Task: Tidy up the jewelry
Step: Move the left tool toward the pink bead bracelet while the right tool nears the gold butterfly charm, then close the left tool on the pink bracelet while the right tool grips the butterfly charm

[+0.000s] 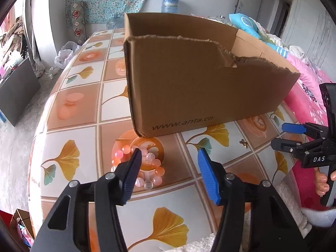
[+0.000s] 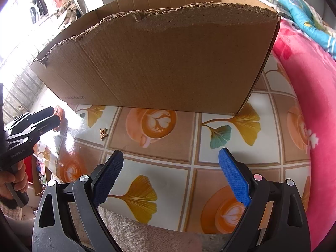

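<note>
Pink glass-bead bracelet lies under the spread, empty left gripper; next, clench it and lift into the torn cardboard box. Right gripper waits, released.

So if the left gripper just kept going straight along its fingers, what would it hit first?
Most likely the cardboard box: its near wall fills the line ahead of the open left gripper. The bead bracelet lies lower, by the left finger, so it would probably pass beneath, though depth is hard to judge.
</note>
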A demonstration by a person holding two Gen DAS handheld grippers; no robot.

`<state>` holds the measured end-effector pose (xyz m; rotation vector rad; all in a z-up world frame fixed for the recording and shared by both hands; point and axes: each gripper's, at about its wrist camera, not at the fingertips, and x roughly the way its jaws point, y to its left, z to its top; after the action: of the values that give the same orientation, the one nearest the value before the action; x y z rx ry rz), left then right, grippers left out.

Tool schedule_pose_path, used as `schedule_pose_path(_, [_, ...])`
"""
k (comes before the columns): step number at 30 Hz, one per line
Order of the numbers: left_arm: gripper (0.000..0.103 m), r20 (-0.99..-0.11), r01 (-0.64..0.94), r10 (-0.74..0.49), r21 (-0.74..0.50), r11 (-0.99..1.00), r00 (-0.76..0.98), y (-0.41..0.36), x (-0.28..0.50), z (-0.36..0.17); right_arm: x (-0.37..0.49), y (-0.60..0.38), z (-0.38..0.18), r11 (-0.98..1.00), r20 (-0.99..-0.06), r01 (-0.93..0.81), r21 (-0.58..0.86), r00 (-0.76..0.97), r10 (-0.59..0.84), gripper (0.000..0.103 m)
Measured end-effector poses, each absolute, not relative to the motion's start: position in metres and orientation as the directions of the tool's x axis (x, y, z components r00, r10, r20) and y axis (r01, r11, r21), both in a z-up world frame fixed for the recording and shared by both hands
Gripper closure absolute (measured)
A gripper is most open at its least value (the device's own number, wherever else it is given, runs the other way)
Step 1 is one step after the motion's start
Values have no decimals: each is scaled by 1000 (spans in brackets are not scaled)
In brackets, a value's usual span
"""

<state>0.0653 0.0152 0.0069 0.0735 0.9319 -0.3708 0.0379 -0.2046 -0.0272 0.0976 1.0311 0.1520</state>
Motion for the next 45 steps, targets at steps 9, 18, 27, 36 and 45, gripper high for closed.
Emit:
schedule_pose_path(9, [68, -825, 335, -193, -5, 942, 532, 11, 65, -1, 40, -212, -25, 981, -840, -80, 174, 507, 191, 15])
schedule_pose_path(18, [94, -811, 349, -156, 62, 935, 564, -5, 60, -4, 41, -230, -20, 975, -831, -73, 210, 512, 217, 15])
schedule_pose_path(27, [94, -806, 428, -225, 39, 903, 548, -29, 47, -4, 33, -236, -6, 958, -793, -137, 253, 537, 286, 42])
schedule_pose_path(36, [93, -802, 433, -243, 22, 901, 546, -29, 48, -3, 27, -178, 2, 919, -773, -384, 92, 555, 309, 61])
schedule_pose_path(45, [93, -799, 434, -248, 18, 901, 547, -31, 48, -3, 41, -169, -6, 904, -790, -423, 58, 535, 300, 87])
